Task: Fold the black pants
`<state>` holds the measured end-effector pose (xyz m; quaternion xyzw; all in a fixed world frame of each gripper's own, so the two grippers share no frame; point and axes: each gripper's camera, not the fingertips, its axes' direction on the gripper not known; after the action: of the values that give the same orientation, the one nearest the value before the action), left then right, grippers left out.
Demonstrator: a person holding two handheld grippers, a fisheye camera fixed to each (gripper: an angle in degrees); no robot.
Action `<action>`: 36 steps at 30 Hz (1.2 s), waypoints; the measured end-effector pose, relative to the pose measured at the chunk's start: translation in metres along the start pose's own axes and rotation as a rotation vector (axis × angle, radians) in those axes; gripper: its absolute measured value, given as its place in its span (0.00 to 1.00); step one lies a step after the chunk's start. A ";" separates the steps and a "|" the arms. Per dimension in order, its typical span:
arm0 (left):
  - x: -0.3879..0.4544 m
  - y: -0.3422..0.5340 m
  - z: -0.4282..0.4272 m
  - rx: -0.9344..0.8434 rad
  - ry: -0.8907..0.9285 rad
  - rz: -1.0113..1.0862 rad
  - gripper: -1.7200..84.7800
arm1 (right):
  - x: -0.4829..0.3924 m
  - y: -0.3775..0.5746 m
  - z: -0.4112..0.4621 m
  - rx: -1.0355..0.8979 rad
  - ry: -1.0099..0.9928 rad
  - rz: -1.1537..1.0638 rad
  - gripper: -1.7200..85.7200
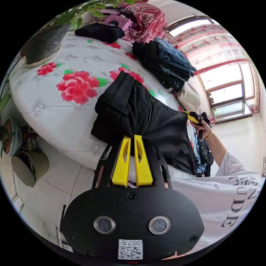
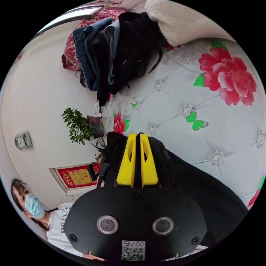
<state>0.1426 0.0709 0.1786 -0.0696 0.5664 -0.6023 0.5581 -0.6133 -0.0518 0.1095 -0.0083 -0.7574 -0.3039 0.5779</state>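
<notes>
The black pants (image 1: 144,119) hang doubled over between the two grippers, held up above a bed (image 1: 55,91) with a white quilted cover printed with red flowers. In the left gripper view the left gripper (image 1: 132,138) has its yellow jaws pressed together on a bunched edge of the cloth, and the far corner is pinched by the right gripper (image 1: 194,117) in the person's hand (image 1: 203,128). In the right gripper view that gripper (image 2: 138,137) has its jaws closed on black fabric, which trails off below and to the side over the bed.

The step in hand looks like carrying a fold across and laying it down. The cloth sags and bunches near the left jaws, so it would pay to draw the two grippers apart until the held edge runs straight, then lower both at the same level so the fold lands flat instead of rolling. Set it on the bare stretch of cover, clear of the pile of jeans and dark clothes (image 1: 166,62) farther along the bed and the folded black garment (image 1: 101,32) near the plant pot (image 1: 44,45). Keep both grips until the fabric rests on the bed; letting one corner go early would let the layers slip askew
</notes>
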 end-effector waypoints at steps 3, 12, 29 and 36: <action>-0.004 -0.040 0.024 -0.029 -0.011 0.005 0.02 | -0.026 0.008 -0.004 0.122 0.162 -0.075 0.04; -0.014 -0.028 0.000 0.035 0.163 -0.038 0.02 | -0.084 0.189 0.062 -0.050 0.477 -0.587 0.06; 0.017 -0.051 -0.011 -0.191 -0.042 0.221 0.03 | -0.106 0.307 0.062 -0.108 0.596 -0.711 0.06; -0.023 -0.037 0.010 -0.092 0.060 -0.013 0.09 | -0.041 0.328 0.008 0.184 0.372 -0.235 0.09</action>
<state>0.1363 0.0724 0.2229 -0.0809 0.6097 -0.5811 0.5329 -0.4876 0.2328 0.2201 0.1887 -0.6581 -0.2951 0.6665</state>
